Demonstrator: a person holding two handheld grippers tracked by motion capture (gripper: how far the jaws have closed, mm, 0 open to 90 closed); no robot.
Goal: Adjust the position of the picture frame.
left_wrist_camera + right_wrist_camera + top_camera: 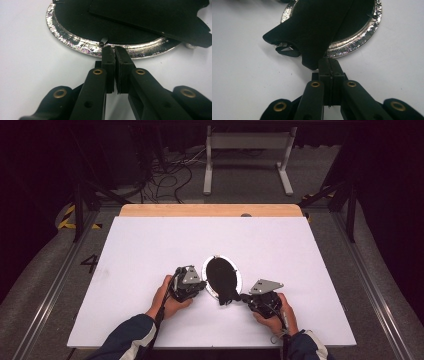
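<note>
A round dish with a crinkled silver rim (204,272) and a black inside lies on the white table. A flat black sheet (222,281) rests across it and sticks out past its near edge. My left gripper (202,286) is shut, and its tips (114,50) sit on the near part of the rim (75,45), below the sheet (155,17). My right gripper (243,297) is shut at the sheet's overhanging corner. In the right gripper view its tips (329,62) meet the sheet (317,30) just in front of the rim (354,40).
The white tabletop (150,245) stretches wide on both sides of the dish. A wooden strip (210,210) runs along its far edge. Beyond it are a white frame (247,150) and floor cables (170,175). A small black strap (287,52) pokes out under the sheet.
</note>
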